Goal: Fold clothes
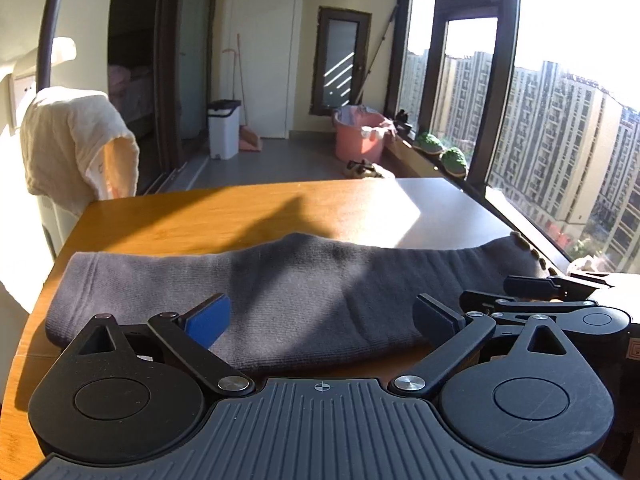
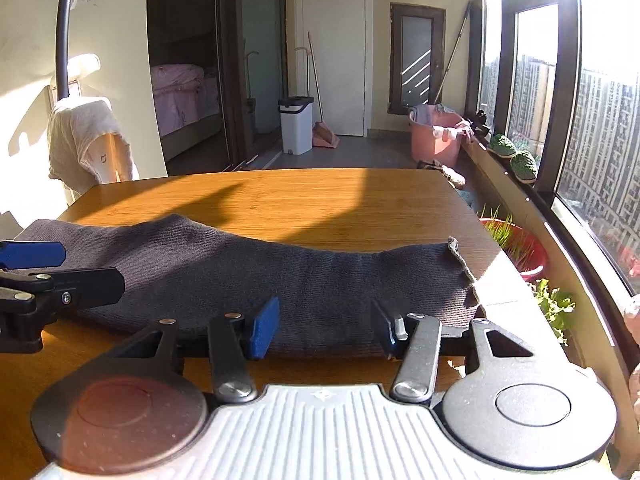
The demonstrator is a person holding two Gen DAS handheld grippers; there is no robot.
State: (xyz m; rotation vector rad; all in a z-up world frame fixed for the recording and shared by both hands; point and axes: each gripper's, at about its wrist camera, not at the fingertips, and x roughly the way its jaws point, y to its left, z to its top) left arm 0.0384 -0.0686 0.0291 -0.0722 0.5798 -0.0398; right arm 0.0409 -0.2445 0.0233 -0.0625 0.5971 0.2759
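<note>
We're hovering both tools at the near edge of the grey knit garment (image 2: 256, 276), which is lying folded lengthwise across the wooden table (image 2: 320, 204). Left gripper (image 1: 320, 320) is standing wide, empty. Right gripper (image 2: 324, 328) is standing about half open, nothing pinched. Risk: we're catching only the top layer, so the fold slides apart.

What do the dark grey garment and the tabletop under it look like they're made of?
Dark grey folded garment: seemingly a soft ribbed knit, matte; fine parallel ribs show, with a scalloped edge. Brown table: looks like wood or wood-grain laminate, smooth and slightly glossy; straight grain lines and sun glare show.
</note>
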